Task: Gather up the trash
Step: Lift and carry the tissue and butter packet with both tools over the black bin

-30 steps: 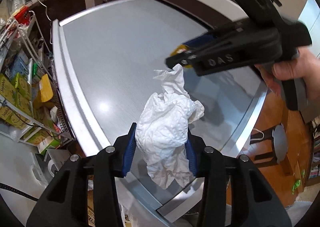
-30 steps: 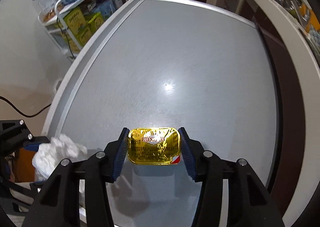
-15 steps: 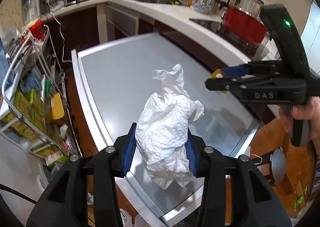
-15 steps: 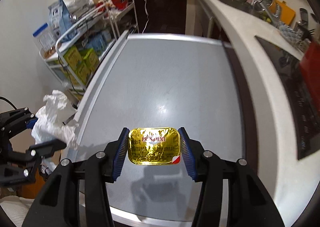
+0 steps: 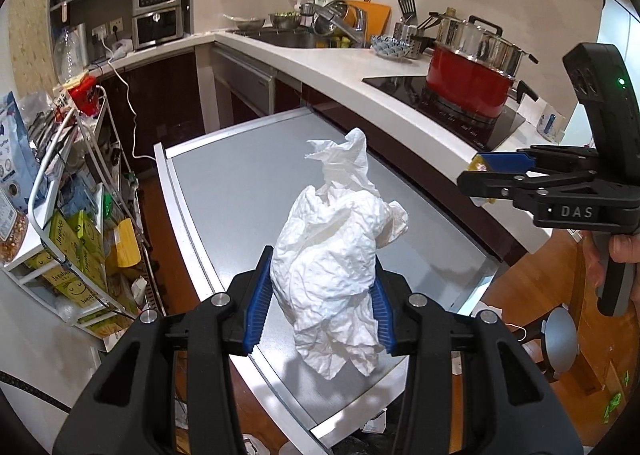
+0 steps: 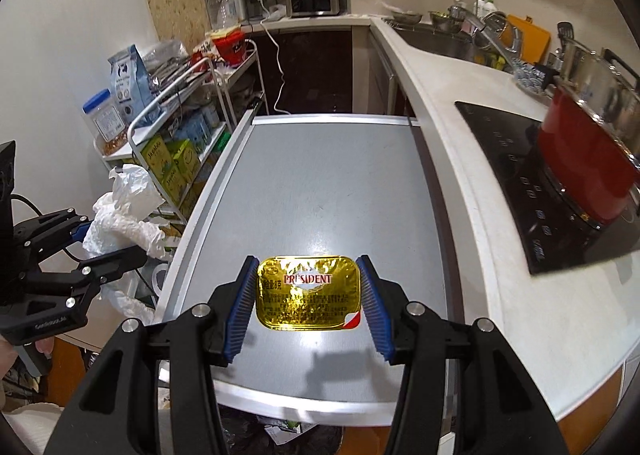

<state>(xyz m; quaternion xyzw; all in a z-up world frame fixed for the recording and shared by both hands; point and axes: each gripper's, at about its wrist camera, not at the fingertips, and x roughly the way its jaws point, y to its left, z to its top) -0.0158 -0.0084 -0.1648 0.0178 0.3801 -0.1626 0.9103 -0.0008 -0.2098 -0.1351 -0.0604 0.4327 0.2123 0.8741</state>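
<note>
Both claws are loaded. The left gripper [image 5: 320,295] is clamped on the crumpled white tissue [image 5: 340,255], held in the air above the near edge of the grey table [image 5: 248,183], and the right gripper [image 6: 308,295] is pinching the gold butter packet [image 6: 308,291] flat between its 2 blue pads, also clear of the tabletop.

Nothing is left lying on that table, so the step in hand looks like the carry to the bin. To do it well, keep both grips firm. The packet is held only by its short ends and could twist out if the wrist tips. Bring each piece right over the dark bag [image 6: 280,431] just below the table's near edge before letting go.

That bag shows best in the right wrist view. The left wrist view barely shows it, but gives the packet edge-on in the other claw, beside the red pot [image 5: 468,87] on the counter.
</note>
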